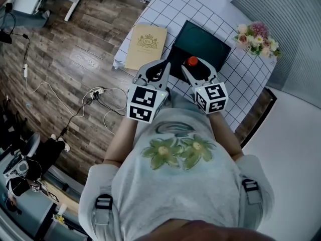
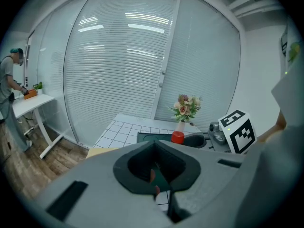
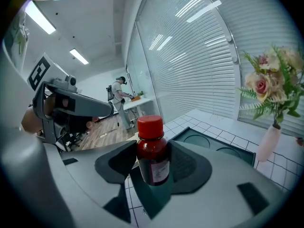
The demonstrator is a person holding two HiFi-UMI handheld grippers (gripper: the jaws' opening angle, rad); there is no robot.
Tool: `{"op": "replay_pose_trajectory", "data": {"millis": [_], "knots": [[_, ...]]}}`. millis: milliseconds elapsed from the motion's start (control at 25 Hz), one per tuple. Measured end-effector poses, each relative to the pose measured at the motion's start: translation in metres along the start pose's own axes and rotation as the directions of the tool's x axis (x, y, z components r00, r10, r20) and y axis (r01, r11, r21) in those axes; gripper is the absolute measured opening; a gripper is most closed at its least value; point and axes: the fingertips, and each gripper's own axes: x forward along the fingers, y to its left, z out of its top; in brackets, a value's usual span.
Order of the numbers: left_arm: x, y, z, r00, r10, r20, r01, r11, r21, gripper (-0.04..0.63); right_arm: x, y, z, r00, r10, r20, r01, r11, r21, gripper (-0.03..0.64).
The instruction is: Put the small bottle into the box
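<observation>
Pinching the small bottle upright with the right gripper over the near edge of the box, with the left gripper pressed together and empty, lowering and release yet to do

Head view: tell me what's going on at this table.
A person holds a gripper in each hand over a white gridded table. The right gripper is shut on a small red-capped bottle, held over the dark green box. The left gripper is shut and empty beside it.

Head view looks steeply down; all views share the box.
</observation>
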Motion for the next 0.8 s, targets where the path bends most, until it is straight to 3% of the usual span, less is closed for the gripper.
{"op": "replay_pose_trajectory", "data": {"millis": [800], "knots": [[-0.002, -0.003, -0.006, 1.0, -0.004, -0.017, 0.004, 1.0, -0.001, 0.005, 0.015, -0.005, -0.013, 0.999, 0.008, -0.036, -0.008, 1.0, 0.013, 0.216]]}}
